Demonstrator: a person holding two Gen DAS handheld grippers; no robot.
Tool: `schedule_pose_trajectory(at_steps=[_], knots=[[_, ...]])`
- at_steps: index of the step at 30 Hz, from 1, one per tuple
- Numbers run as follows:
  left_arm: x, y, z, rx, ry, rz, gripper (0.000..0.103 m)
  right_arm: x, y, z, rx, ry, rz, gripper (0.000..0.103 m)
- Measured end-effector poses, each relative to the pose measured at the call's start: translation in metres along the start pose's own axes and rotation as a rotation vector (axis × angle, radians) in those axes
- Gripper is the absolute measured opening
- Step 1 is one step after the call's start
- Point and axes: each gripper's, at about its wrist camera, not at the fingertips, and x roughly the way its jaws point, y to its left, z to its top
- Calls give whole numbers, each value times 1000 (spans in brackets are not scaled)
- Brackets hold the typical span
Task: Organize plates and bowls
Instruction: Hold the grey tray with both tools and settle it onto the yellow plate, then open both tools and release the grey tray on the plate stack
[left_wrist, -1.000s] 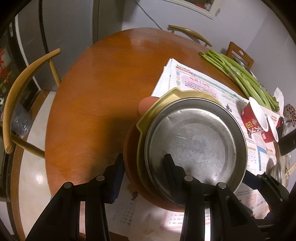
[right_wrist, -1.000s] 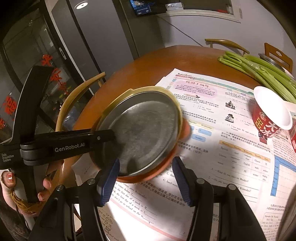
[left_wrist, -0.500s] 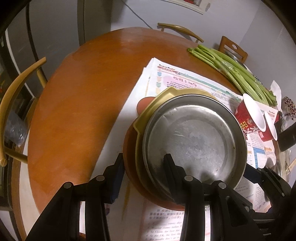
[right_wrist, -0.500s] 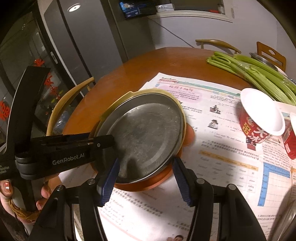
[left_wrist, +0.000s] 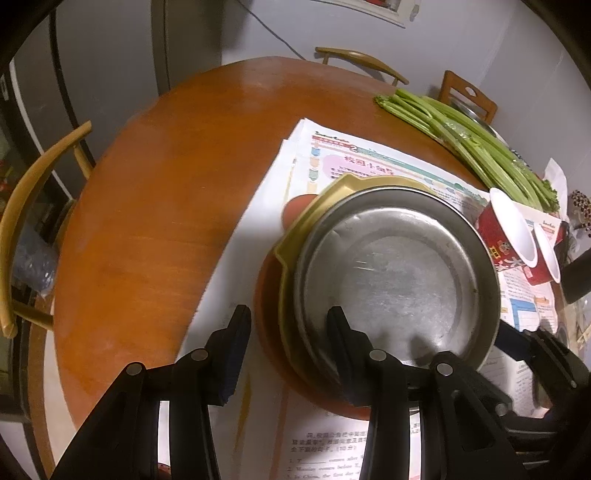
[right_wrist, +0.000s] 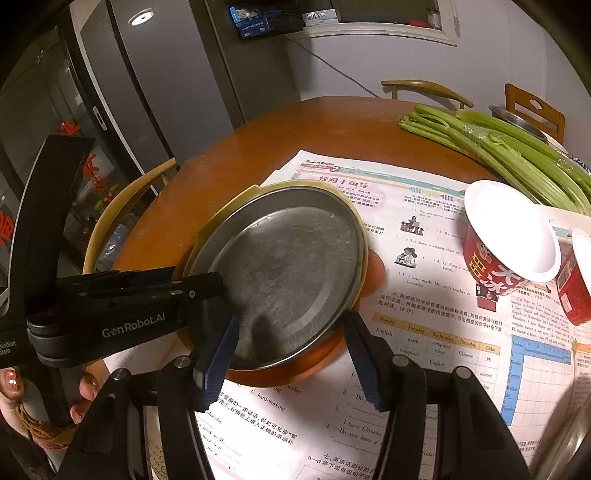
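A: How are the claws sitting?
B: Both are angling steeply downward. The left claw (left_wrist: 286, 345) is clamping the near rim of the nested stack: round steel plate (left_wrist: 399, 273), yellow plastic dish (left_wrist: 295, 240), orange plate (left_wrist: 267, 295). The right claw (right_wrist: 291, 360) is gripping the stack's other side.
A: Any room?
B: Bare round wooden worktop (left_wrist: 166, 192) is lying open left of the left claw; red paper cups (right_wrist: 506, 243) are crowding right.

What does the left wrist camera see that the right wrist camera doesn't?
Only the left wrist view shows the left claw from behind, closed over the stack's rim. Only the right wrist view shows a person's hand holding that tool, and the dark grey fridge. Both show the round steel plate stacked on a yellow dish and an orange plate, green celery stalks, and the printed newspaper.
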Motion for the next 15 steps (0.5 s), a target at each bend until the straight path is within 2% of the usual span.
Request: schedule_pose_trajectory(at_steps=[8,15], knots=[[-16,3,-1,7,-54,72,44,-12,-4,2,4,-33,-21,59],[-34,-2,-4,21,-89,76,44,-28,-7,1,8,-64,-30,59]])
